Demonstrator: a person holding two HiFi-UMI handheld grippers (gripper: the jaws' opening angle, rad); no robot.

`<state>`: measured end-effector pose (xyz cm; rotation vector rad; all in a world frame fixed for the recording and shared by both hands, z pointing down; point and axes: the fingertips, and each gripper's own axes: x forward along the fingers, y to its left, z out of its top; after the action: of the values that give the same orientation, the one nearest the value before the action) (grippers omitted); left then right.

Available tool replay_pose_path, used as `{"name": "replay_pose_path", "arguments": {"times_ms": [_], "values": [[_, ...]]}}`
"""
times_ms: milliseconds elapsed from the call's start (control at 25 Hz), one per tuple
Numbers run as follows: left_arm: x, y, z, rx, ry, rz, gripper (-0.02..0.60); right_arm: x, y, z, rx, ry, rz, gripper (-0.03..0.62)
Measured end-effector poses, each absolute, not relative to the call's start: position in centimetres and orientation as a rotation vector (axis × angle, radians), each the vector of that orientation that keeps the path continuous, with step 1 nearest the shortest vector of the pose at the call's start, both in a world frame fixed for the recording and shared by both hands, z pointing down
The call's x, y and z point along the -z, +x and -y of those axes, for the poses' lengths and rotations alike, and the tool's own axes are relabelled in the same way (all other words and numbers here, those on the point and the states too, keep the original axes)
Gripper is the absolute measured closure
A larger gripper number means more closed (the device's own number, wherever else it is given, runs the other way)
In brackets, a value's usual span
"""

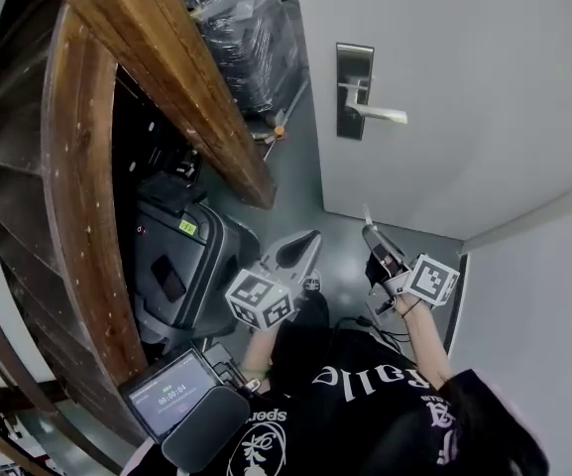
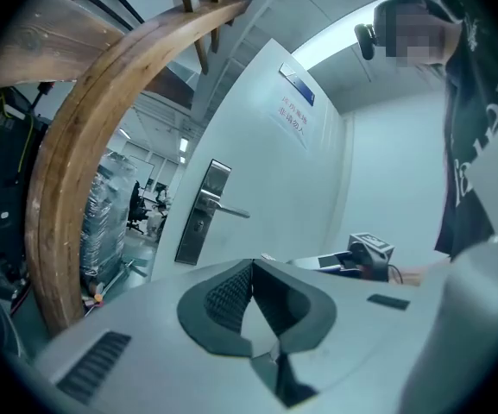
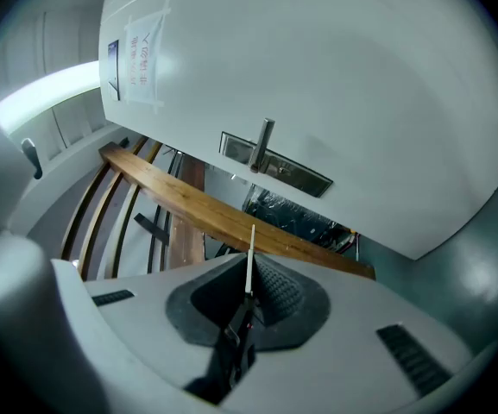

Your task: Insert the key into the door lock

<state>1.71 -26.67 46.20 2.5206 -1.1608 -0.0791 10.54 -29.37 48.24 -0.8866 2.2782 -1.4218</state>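
Step in hand: approach, insertion not begun; right gripper (image 3: 249, 272) has its jaws pinched narrow on the key (image 3: 250, 247), bow buried between the pads, thin blade sticking straight out ahead of the tips; the lock plate (image 3: 276, 167) sits ahead of and above the blade tip, well apart from it, with the lever handle (image 3: 264, 145) jutting off the plate toward the gripper; the wooden handrail (image 3: 205, 201) crosses the right gripper view between tip and plate, but the head view puts it off to the gripper's left, not in the path; left gripper (image 2: 250, 270) has jaws closed together on nothing, parked to the left of the right one and doing no work; keyhole too small to make out in any view, I'd guess it is on the plate near the lever; the plate lies across the right gripper view, so the gripper looks rolled relative to the door; next move calls for carrying the key forward and up to the plate, rolling the wrist until the blade matches the keyway, then a straight push along the blade axis; thin blade, so any side load at contact risks it pivoting in the pads.
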Motion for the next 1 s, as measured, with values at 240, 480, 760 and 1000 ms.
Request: {"name": "replay_pose_path", "arguments": {"times_ms": [240, 480, 760, 1000], "values": [[-44.9, -0.4, 34.9, 0.080, 2.593, 1.045, 0.575, -48.5, 9.3, 40.0, 1.345, -1.030, -2.181, 0.559], [-45.8, -1.5, 39.0, 0.059, 2.608, 0.940, 0.575, -50.6, 8.5, 47.5, 1.364, -1.160, -2.059, 0.559], [-46.5, -3.1, 41.5, 0.047, 2.614, 0.906, 0.575, -50.2, 7.5, 52.3, 1.345, -1.135, -1.996, 0.559], [-47.0, -4.5, 42.5, 0.047, 2.589, 0.937, 0.575, -50.8, 7.3, 53.1, 1.366, -1.120, -1.978, 0.559]]}}
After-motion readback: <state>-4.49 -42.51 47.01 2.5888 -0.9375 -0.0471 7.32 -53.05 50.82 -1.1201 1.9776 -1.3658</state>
